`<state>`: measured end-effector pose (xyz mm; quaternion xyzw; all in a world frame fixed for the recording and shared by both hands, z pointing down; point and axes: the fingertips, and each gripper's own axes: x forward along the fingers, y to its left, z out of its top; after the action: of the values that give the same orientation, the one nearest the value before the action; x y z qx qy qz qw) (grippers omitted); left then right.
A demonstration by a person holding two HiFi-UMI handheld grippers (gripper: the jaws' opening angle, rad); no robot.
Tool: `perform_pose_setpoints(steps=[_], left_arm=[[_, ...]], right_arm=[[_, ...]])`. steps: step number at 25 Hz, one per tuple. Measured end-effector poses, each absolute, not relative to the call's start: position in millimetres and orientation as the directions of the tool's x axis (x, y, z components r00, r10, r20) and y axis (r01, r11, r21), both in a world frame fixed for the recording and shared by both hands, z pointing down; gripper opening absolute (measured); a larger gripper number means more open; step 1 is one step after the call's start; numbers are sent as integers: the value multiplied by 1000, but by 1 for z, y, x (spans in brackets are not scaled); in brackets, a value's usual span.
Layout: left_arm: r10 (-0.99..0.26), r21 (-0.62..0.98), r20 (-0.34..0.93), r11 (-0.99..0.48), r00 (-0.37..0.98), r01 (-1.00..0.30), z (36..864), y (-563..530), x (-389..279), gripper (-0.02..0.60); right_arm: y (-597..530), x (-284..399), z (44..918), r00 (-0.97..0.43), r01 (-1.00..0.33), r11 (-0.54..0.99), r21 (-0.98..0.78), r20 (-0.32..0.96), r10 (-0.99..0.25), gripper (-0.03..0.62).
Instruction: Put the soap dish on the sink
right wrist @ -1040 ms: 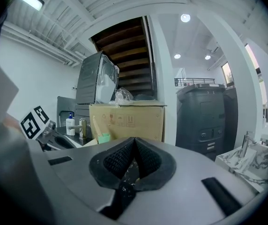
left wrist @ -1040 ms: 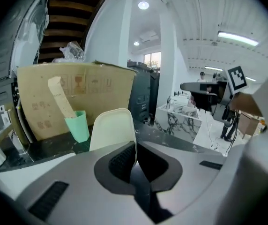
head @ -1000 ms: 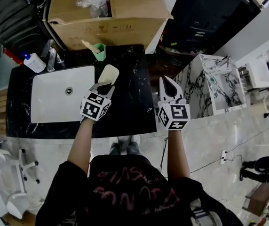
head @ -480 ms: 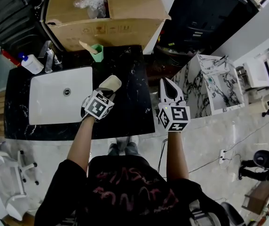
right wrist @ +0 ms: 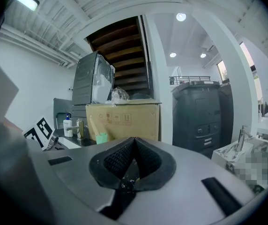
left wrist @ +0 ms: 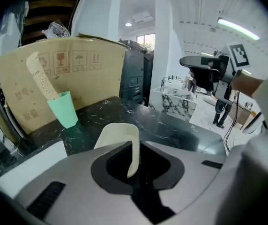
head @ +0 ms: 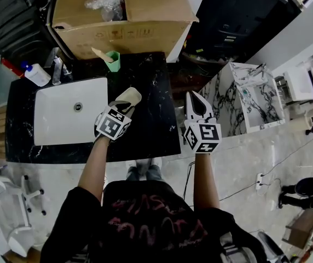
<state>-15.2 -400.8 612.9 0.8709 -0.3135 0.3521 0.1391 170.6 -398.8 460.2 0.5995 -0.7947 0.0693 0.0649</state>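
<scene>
Soap dish (head: 129, 96), cream, oval. Pinched by one side wall between the jaws of the left tongs (head: 121, 105), its body projecting ahead of the tips. The grip on the thin rim probably leaves the base free for setting down. Whether the base touches the surface below cannot be told.

Black marble counter (head: 151, 125). Lies directly beneath the left tongs and the dish.

White sink basin (head: 58, 119). Just to the left of the left tongs, sunk in the same counter. The dish hangs near its right rim, so placement looks close but not yet made.

Right tongs (head: 192, 93). Jaws pressed together on nothing, held apart to the right past the counter's edge, likely kept clear as the idle tool.

Green cup (left wrist: 63, 109), with a pale strip standing in it. Ahead and left of the left tongs, in front of a cardboard box (left wrist: 78, 64).

Soap bottle (head: 38, 74) and faucet (head: 58, 69). Far left, behind the basin.
</scene>
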Motion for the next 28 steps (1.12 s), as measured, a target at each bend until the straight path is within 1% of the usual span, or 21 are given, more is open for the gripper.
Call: perform_pose_setpoints(steps=[4, 7, 9, 14, 25, 28], left_arm=[[-498, 72, 646, -715, 579, -695, 600, -405, -21, 58], [-567, 117, 573, -657, 591, -745, 579, -412, -31, 35], [-607, 118, 535, -634, 587, -764, 564, -415, -37, 22], [-694, 47, 448, -611, 564, -790, 530, -419, -45, 15], [-801, -62, 271, -567, 533, -821, 445, -414, -54, 15], [-825, -61, 222, -544, 520, -837, 427, -411, -60, 15]], right_arm=[[-399, 170, 456, -278, -961, 272, -59, 174, -945, 12], [-400, 163, 452, -291, -956, 292, -23, 177, -940, 12], [-400, 158, 450, -303, -952, 306, -15, 175, -937, 12], [-400, 156, 442, -311, -950, 306, -58, 124, -942, 12], [-396, 151, 432, -324, -946, 324, -16, 125, -938, 12], [-396, 151, 430, -327, -945, 327, -19, 125, -937, 12]])
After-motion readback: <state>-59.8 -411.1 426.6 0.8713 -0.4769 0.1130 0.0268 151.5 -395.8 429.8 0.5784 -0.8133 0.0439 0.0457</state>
